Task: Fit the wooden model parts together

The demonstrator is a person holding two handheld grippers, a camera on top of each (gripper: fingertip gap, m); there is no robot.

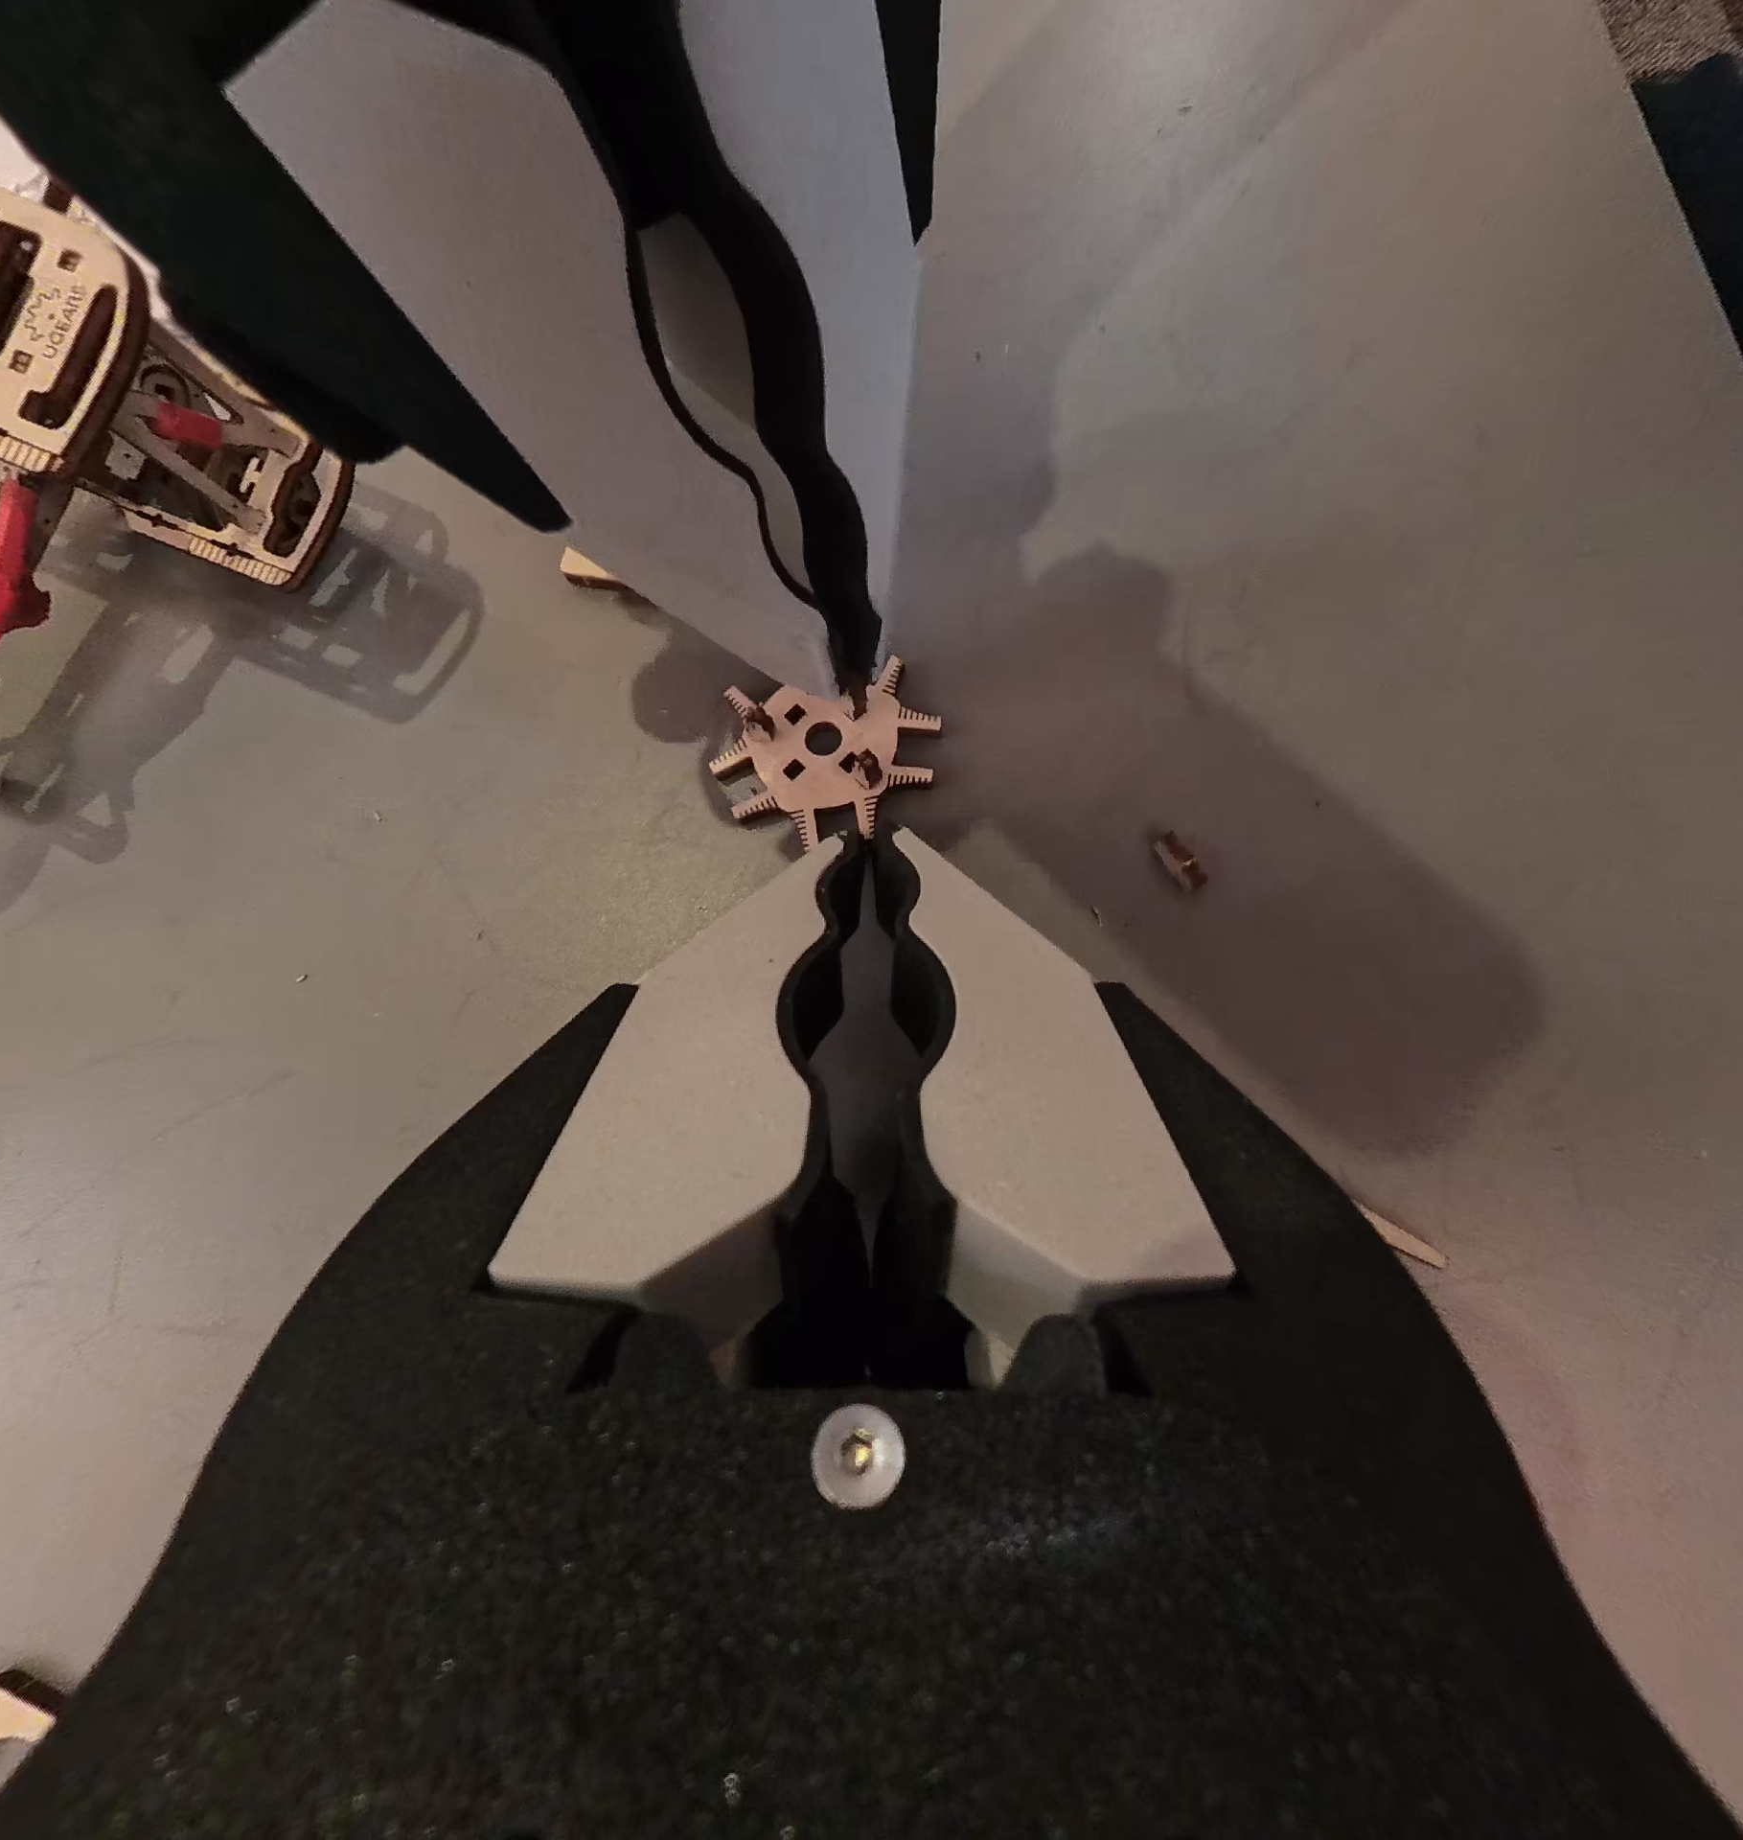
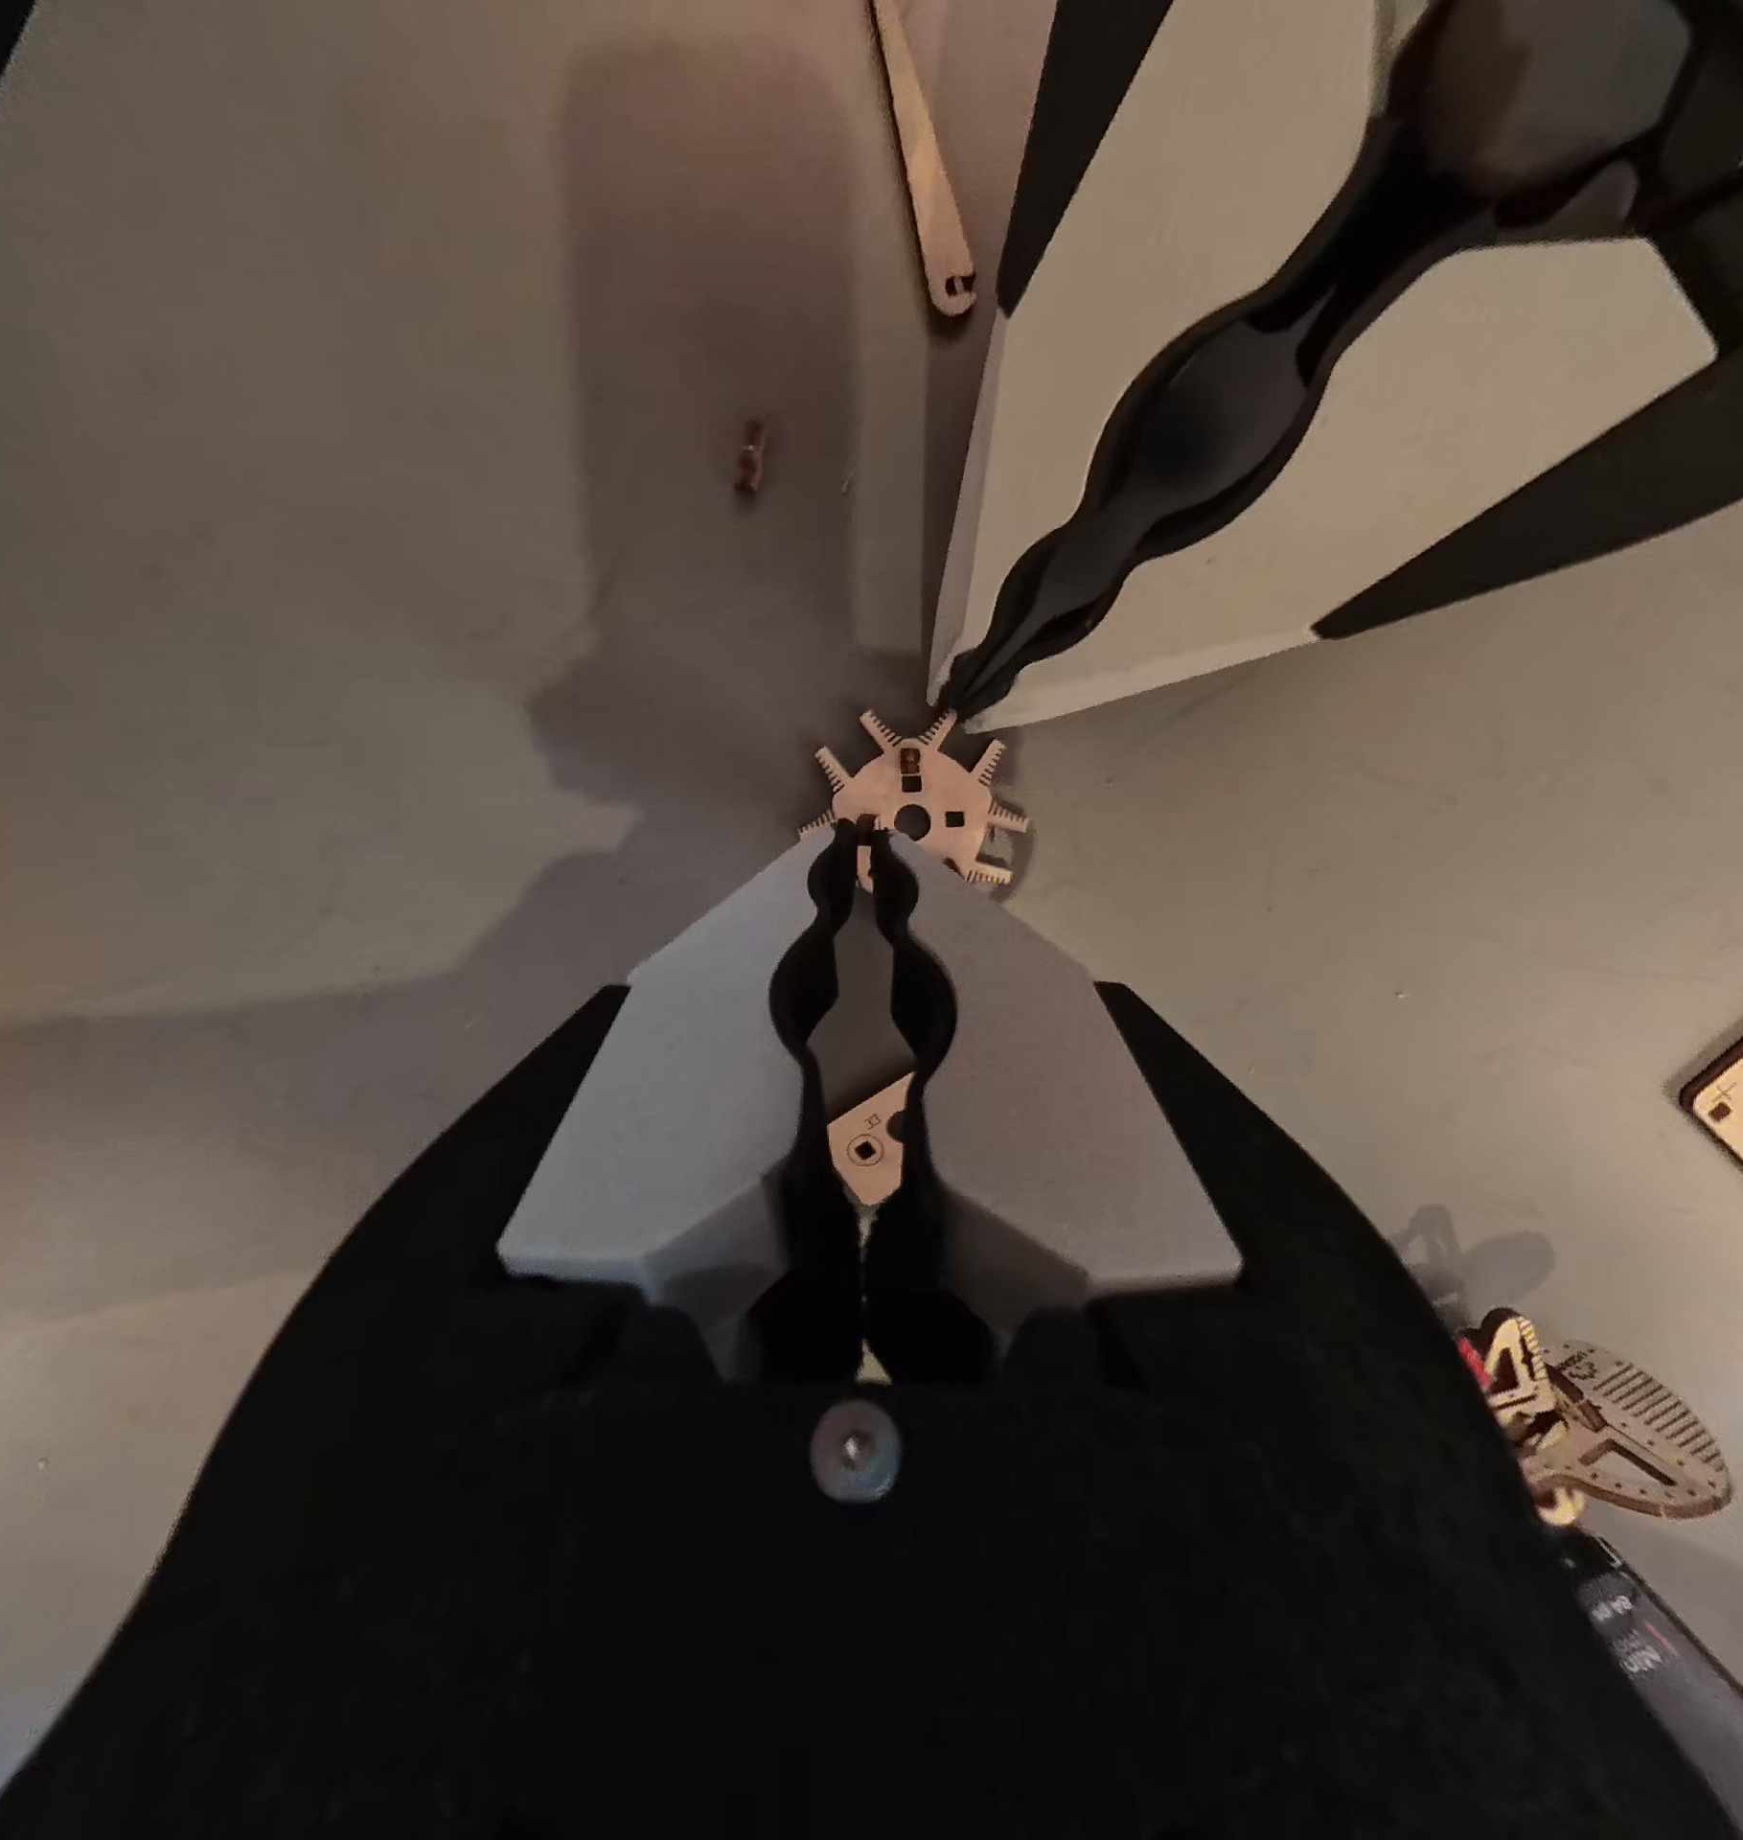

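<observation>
Wooden disc (image 1: 827, 742), pale, flat: toothed radial arms, centre hole, square slots, small dark pegs seated in some slots.

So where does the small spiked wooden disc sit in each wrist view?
Left wrist view: the disc sits just above centre, at the tips of the left gripper, with the right gripper reaching down from the top.
Right wrist view: the disc is just above centre, at the right gripper tips.
Shared landmark: the small loose peg on the table.
</observation>
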